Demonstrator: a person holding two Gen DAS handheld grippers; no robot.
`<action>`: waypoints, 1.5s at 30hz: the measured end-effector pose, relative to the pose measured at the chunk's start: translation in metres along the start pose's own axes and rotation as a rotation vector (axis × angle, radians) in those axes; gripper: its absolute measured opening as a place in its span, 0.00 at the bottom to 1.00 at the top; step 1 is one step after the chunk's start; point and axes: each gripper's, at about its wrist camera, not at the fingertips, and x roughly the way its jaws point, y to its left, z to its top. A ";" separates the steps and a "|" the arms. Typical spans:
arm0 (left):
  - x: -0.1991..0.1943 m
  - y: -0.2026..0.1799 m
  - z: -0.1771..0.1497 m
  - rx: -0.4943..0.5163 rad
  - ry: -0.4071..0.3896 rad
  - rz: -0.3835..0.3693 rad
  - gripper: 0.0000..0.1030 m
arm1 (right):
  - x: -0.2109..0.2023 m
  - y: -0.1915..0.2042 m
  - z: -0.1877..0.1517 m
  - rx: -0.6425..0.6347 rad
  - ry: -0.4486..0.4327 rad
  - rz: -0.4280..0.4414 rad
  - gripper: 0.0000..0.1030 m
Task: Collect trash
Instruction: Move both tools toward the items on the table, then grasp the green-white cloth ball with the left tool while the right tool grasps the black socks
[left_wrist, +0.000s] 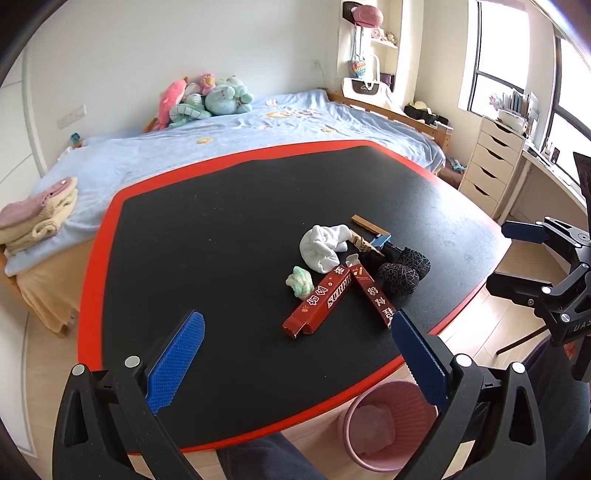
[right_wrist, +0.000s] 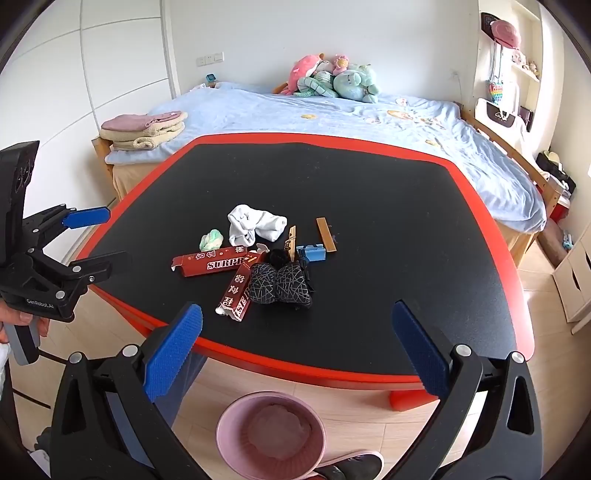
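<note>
Both grippers are hovering over the near edge of the desk (right_wrist: 369, 177), a black top with a red rim, and neither is holding anything. The left gripper (left_wrist: 295, 354) is standing with its blue fingers (left_wrist: 177, 358) spread wide, and the right gripper (right_wrist: 295, 350) is doing the same with its fingers (right_wrist: 173, 354) held well apart. The trash is lying in a loose cluster near the middle of the desk: two red boxes, one long box (right_wrist: 210, 262) lying flat and a second box (right_wrist: 238, 291) angled against it, with a crumpled green wad (right_wrist: 211, 239) just beside the first. A white sock (right_wrist: 255, 225) is sitting behind them, and a black sock (right_wrist: 280, 286) with a web of pale lines is touching the second box. A wooden clip (right_wrist: 291, 238), a blue piece (right_wrist: 312, 253) and a brown strip (right_wrist: 326, 235) are lying close together behind the black sock. A pink bin (right_wrist: 271, 435) is standing on the floor just below the desk's near edge, with something pale inside. Beyond the desk, a bed (right_wrist: 369, 110) is carrying plush toys (right_wrist: 332, 79) and folded towels (right_wrist: 144, 129).
</note>
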 end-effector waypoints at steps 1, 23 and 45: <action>0.000 0.000 0.000 -0.001 0.002 0.001 0.94 | 0.000 0.000 0.000 0.000 -0.001 0.000 0.97; 0.002 0.006 0.002 -0.010 0.017 -0.012 0.94 | 0.000 -0.002 0.003 -0.006 0.014 0.010 0.97; 0.047 0.017 0.016 -0.048 0.100 -0.055 0.94 | 0.038 -0.002 0.005 -0.011 0.063 0.038 0.97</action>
